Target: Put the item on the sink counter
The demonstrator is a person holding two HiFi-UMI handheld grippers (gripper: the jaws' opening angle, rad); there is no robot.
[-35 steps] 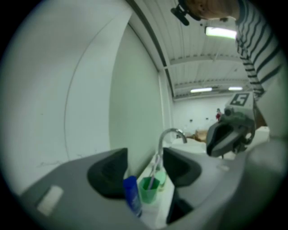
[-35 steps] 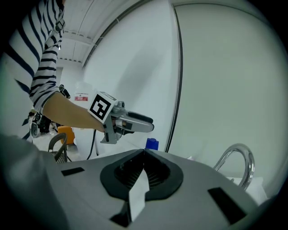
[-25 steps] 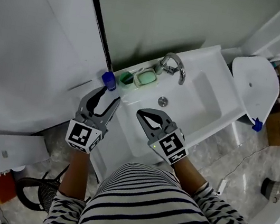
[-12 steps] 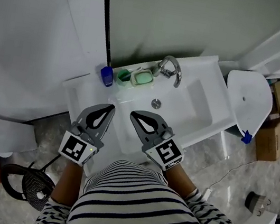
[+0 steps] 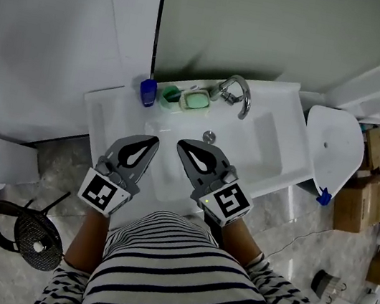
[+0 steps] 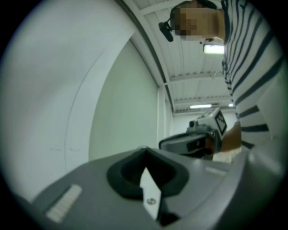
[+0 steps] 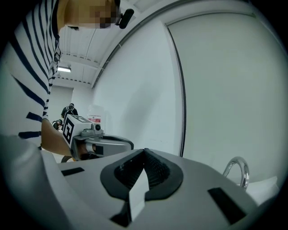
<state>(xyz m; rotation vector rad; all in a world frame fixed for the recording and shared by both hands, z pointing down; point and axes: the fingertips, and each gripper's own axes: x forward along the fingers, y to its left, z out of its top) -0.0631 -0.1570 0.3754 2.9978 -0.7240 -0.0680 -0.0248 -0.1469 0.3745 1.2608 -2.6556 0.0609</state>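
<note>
Well, the counter (image 5: 106,117) has bare room on its left, though its left and near edges drop straight to the floor. The left gripper (image 5: 151,140) and right gripper (image 5: 182,143) hang shut and empty over the basin's (image 5: 250,144) near side. The item (image 5: 147,92), small and blue, stands far left beside a cup (image 5: 170,96). A stray sweep there could, I judge, tip it over.
</note>
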